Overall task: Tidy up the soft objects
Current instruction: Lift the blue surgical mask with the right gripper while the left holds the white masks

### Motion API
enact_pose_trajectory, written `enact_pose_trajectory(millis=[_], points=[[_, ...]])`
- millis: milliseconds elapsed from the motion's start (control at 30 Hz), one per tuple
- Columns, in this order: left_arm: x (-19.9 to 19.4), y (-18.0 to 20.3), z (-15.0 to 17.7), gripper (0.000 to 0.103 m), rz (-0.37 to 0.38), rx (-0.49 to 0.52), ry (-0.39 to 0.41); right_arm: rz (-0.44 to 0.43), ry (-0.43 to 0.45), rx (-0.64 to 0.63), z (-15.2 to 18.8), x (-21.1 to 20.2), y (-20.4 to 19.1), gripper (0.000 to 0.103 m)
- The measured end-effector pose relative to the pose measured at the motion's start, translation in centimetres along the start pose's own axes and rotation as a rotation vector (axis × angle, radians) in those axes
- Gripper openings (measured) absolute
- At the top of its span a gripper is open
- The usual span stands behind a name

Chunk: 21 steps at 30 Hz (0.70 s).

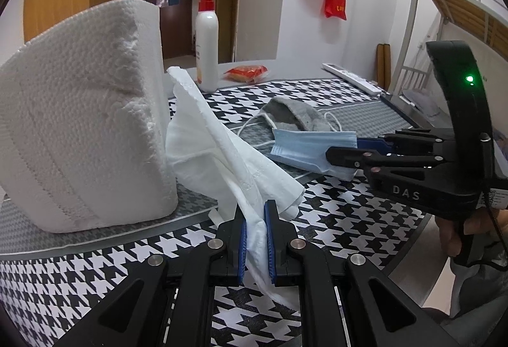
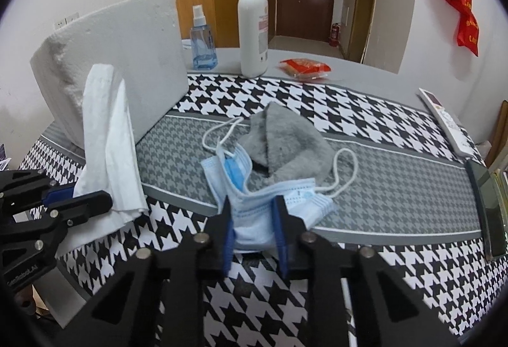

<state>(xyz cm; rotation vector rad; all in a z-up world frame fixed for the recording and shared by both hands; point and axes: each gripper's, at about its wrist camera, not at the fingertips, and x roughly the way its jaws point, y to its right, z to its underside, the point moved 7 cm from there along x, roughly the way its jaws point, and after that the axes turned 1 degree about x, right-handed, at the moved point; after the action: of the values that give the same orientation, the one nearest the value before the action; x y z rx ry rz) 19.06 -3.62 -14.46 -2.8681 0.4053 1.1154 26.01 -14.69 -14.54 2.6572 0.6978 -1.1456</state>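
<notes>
Tissue (image 1: 254, 178) is clamped in the left gripper (image 1: 255, 239), lifted for sorting; right gripper (image 2: 252, 232) pinches the face mask (image 2: 254, 204) near the tablecloth's (image 2: 397, 175) front edge.

Face mask (image 2: 254, 188) on table (image 2: 397, 188), partly under cloth (image 2: 285, 143), tissue stack (image 2: 127, 61) left, bottle (image 2: 253, 20) seemingly behind.

Blue face mask (image 2: 254, 213) pinched — apparently — between right gripper (image 2: 254, 216) pads, gray cloth (image 2: 285, 143) behind.
</notes>
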Motion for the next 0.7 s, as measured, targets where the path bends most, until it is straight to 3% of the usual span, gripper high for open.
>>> enact_pose_trajectory(millis=[700], points=[[-4.1, 0.8, -0.6, 0.011, -0.014, 0.016, 0.088, 0.039, 0.156, 0.038, 0.2, -8.2, 0.8, 0.015]])
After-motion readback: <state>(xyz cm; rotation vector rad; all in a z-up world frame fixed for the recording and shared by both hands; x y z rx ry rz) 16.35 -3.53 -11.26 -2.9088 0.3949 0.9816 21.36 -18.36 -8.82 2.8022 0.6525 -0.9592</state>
